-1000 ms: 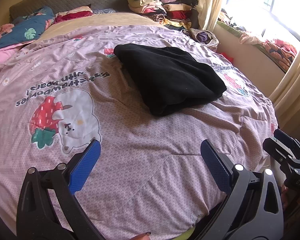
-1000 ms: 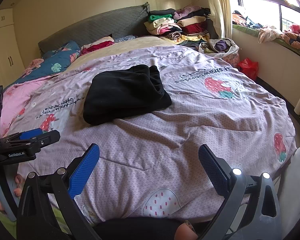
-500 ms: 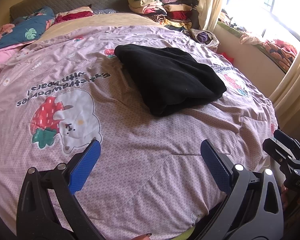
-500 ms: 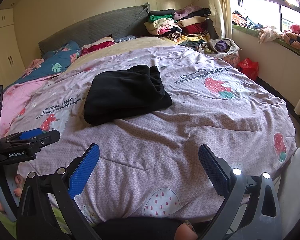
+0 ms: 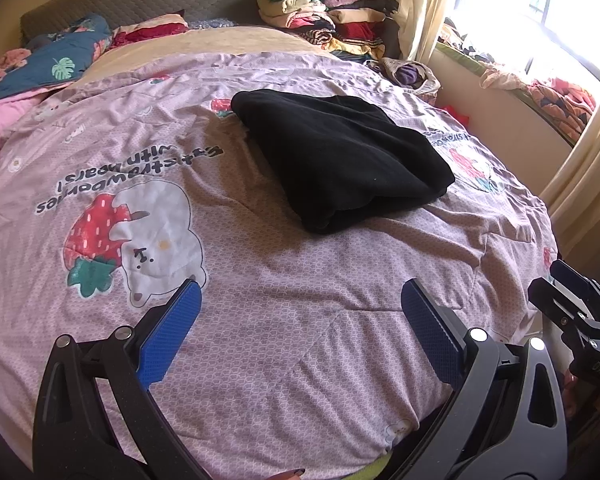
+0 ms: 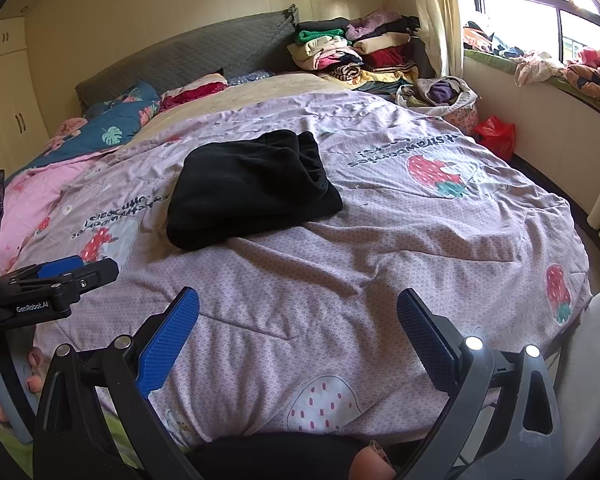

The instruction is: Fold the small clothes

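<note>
A black garment point(image 5: 340, 160) point(image 6: 252, 188) lies folded into a thick pad in the middle of the lilac strawberry-print quilt point(image 5: 260, 300) point(image 6: 380, 240). My left gripper point(image 5: 300, 320) hangs open over the quilt's near part, well short of the garment, with nothing between its blue pads. My right gripper point(image 6: 298, 320) is open too, above the quilt's front edge, also empty. Each gripper shows at the edge of the other's view: the right gripper's body at the right edge of the left wrist view, the left gripper's body at the left edge of the right wrist view.
A stack of folded clothes point(image 5: 324, 12) point(image 6: 360, 52) sits at the bed's far right corner by the grey headboard point(image 6: 188, 60). A blue leaf-print blanket point(image 5: 56, 68) lies far left. More clothes line the windowsill point(image 6: 560, 68). A red bag point(image 6: 496, 132) is on the floor.
</note>
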`<state>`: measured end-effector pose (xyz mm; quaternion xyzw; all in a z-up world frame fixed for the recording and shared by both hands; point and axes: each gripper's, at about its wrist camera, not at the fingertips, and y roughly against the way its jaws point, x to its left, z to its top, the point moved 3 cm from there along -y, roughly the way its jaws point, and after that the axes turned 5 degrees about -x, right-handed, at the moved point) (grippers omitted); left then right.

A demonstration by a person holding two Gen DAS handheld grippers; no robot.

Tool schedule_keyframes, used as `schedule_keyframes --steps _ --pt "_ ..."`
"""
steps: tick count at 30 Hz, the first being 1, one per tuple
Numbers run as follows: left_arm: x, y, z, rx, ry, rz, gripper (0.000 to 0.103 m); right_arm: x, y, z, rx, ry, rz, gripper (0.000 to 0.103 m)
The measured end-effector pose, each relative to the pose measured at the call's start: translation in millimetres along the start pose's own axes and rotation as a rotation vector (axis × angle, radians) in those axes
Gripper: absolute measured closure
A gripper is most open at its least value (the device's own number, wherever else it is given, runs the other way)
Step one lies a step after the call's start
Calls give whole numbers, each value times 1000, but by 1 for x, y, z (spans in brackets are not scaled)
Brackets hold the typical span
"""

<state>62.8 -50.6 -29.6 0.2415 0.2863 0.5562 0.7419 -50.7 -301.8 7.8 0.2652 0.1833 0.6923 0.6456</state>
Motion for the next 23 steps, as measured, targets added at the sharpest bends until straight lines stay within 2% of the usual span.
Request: schedule_keyframes --steps 10,16,19,21,22,23 --pt "3 -2 0 16 -7 23 9 -1 1 0 0 -8 3 4" --pt "20 -10 -5 57 35 15 9 -27 13 5 -27 -108 -28 4" --pt "65 -10 -2 61 125 68 9 -80 30 11 -71 -226 -119 4" --pt "116 -5 2 49 205 152 9 -141 44 12 -89 -322 -242 4" --pt "158 2 5 30 260 224 9 -171 50 9 -96 -363 -309 4" --pt "196 9 7 17 304 300 9 -220 59 2 -94 -427 -434 4"
